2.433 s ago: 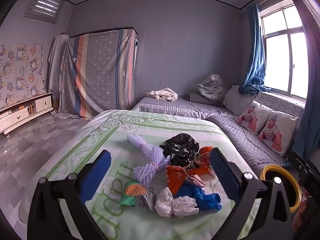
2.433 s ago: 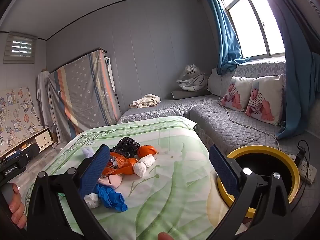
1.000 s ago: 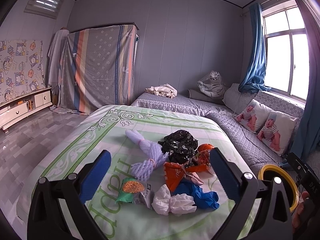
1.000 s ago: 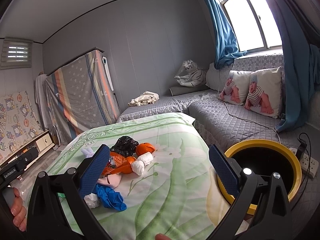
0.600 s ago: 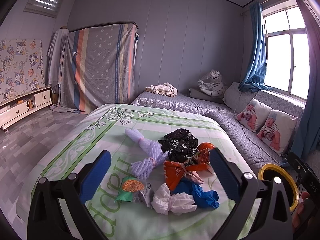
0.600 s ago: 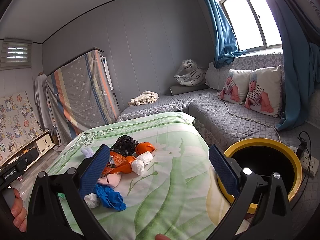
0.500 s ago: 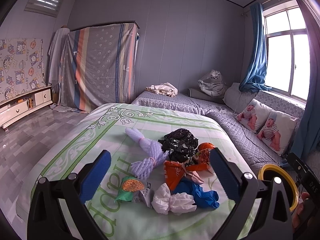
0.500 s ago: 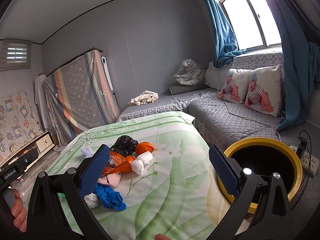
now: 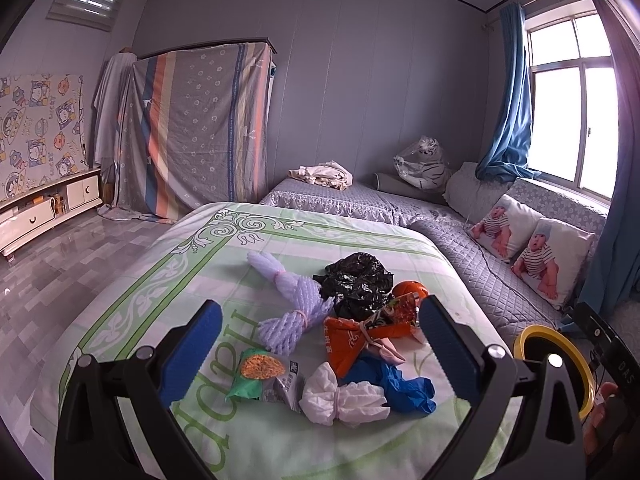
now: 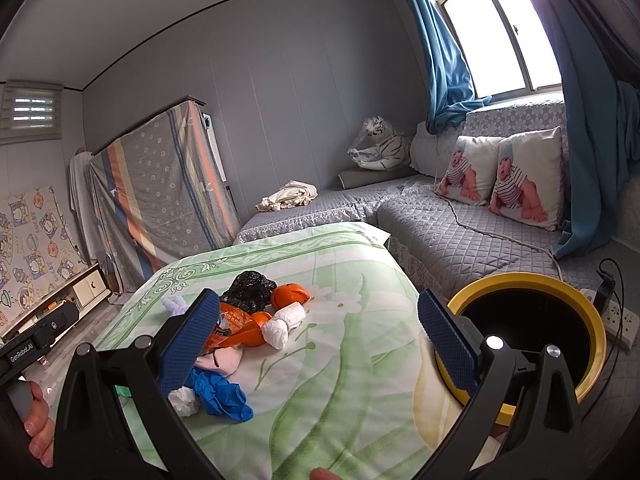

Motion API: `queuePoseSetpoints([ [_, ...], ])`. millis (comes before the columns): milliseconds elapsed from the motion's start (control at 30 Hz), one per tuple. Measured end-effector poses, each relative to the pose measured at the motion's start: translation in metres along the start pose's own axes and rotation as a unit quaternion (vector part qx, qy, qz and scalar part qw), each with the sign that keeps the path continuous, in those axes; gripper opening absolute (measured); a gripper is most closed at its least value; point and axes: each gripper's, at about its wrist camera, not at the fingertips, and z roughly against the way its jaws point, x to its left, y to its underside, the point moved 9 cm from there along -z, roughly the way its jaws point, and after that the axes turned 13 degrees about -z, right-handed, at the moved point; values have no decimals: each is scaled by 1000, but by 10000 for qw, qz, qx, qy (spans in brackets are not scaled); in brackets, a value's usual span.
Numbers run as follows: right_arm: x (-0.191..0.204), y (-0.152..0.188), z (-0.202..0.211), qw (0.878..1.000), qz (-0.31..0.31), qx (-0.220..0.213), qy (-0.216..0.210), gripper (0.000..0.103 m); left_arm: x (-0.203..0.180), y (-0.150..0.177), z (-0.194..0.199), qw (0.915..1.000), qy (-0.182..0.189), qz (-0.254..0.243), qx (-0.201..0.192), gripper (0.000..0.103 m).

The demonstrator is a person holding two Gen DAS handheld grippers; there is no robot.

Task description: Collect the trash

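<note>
Trash pile (image 9: 344, 332) lies mid-bed (image 9: 248, 248), yellow bin (image 10: 532, 336) beside bed's right edge. Left gripper (image 9: 320, 354), right gripper (image 10: 320, 336) both wide open, empty. Trash likely light, soft, crinkly; pinch knotted middles.

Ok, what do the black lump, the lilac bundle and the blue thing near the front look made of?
Black lump: thin glossy plastic film, crinkled, with sharp highlights; probably a bag.
Lilac bundle: looks like foam netting, matte and ribbed, cinched by a band.
Blue thing: limp, smooth and wrinkled, with finger shapes; likely a rubbery disposable glove.
</note>
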Motion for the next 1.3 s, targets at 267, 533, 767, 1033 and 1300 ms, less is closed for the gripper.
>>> queuePoseSetpoints([
  [267,-1,0,0,10000,-4,-20,23,95,0,0,0,10000,5,12,12,95],
  [533,-1,0,0,10000,-25,-30,39,95,0,2,-3,9999,49,57,108,95],
  [767,4,-1,-1,9997,-39,-14,-232,95,5,2,-5,9999,-79,58,97,95],
  [1033,15,8,-14,9977,514,12,-448,95,46,7,-15,9992,-372,117,11,95],
  [1300,28,41,-43,9888,896,697,-970,95,89,41,-37,9969,-620,118,474,95],
])
